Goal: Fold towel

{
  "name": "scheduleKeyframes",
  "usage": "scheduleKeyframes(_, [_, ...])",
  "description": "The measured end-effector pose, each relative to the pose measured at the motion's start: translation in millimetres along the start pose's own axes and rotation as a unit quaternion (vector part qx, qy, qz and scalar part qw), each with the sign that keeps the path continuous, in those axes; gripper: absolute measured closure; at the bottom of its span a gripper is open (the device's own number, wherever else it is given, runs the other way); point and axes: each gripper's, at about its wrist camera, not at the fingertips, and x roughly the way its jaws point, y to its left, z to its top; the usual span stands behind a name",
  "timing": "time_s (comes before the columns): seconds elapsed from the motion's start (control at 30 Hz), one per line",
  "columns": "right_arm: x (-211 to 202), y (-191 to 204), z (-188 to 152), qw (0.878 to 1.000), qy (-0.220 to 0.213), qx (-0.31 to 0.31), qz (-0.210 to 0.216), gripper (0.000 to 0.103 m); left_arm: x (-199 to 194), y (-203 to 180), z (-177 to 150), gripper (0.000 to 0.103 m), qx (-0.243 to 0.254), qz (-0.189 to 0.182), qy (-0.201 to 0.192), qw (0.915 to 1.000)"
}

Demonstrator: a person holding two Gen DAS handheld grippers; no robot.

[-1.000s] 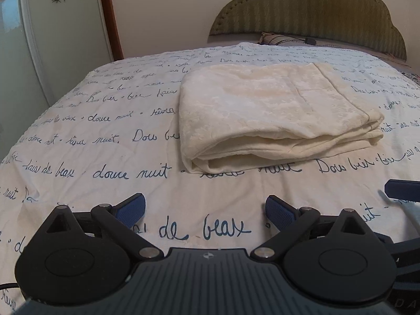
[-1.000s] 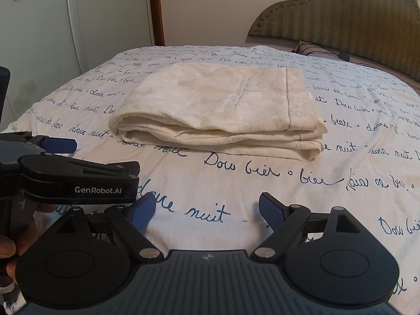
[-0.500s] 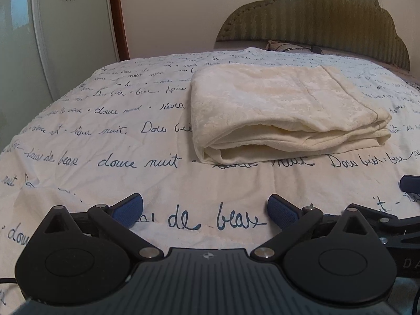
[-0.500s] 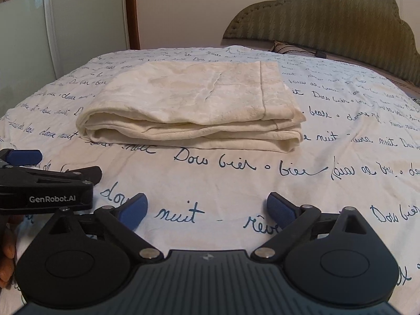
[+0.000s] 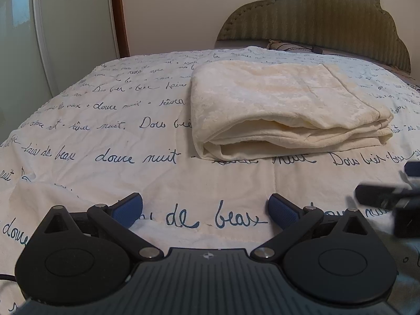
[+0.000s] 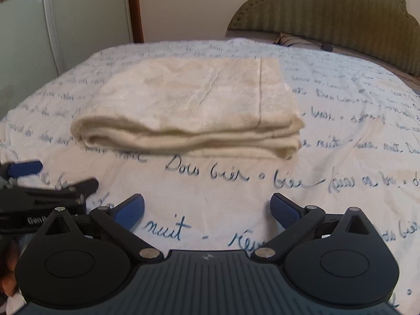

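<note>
Towel (image 5: 286, 110): folded stack on bed (image 5: 105, 136), ahead of both wide-open, empty jaws of left gripper (image 5: 206, 208) and right gripper (image 6: 207, 207), just opened; risk: loose layers slipping if nudged.

The folded cream cloth towel (image 5: 283, 110) is looking soft and a bit fuzzy, with a faint bumpy pattern — not shiny at all. The white cloth bedspread with blue handwriting (image 5: 110, 141) is lying under it, looking smooth and matt, with small wrinkles. The green padded cloth headboard (image 5: 323, 18) is showing ribbed stripes. The black plastic left gripper (image 5: 206, 210) is looking matt, with rough blue pads (image 5: 282, 208) and shiny little metal screws (image 5: 264, 252). The brown wooden door frame (image 5: 119, 13) is shining a little — smooth and glossy.
</note>
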Motion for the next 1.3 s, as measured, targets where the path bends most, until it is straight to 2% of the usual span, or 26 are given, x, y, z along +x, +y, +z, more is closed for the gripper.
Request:
scheduleKeyframes(0.1, [-20.5,-15.5,17.7,0.999,-0.027,0.036,0.013,0.0,-0.2,0.1,-0.2,0.0,0.0,0.0,0.0,1.0])
scheduleKeyframes(0.2, [-33.9,-36.9,32.6,0.992,-0.036,0.098,0.075,0.0,0.1,0.2,-0.2,0.0,0.001,0.001,0.0,1.0])
scheduleKeyframes(0.23, [-34.5,-41.2,33.9,0.99,-0.038,0.111,0.084,0.0,0.0,0.3,-0.3,0.0,0.001,0.001,0.0,1.0])
scheduleKeyframes(0.3, [-30.6,-42.1,31.0,0.991,-0.038,0.109,0.068,0.0,0.1,0.2,-0.2,0.0,0.0,0.0,0.0,1.0])
scheduleKeyframes(0.43, [-10.7,-31.3,6.3,0.998,-0.029,0.059,0.01,0.0,0.3,0.1,-0.1,0.0,0.0,0.0,0.0,1.0])
scheduleKeyframes(0.6, [6.4,-29.5,-14.6,0.998,-0.026,0.051,-0.001,0.0,0.4,0.3,-0.1,0.0,-0.001,-0.001,0.0,1.0])
scheduleKeyframes(0.8, [12.9,-11.4,-19.4,0.999,-0.017,0.002,-0.04,0.0,0.6,-0.1,0.0,0.0,0.001,0.001,-0.001,1.0])
scheduleKeyframes(1.3, [10.3,-23.6,-20.4,0.999,-0.022,0.03,-0.018,0.0,0.5,-0.2,-0.2,0.0,0.0,0.0,-0.001,1.0])
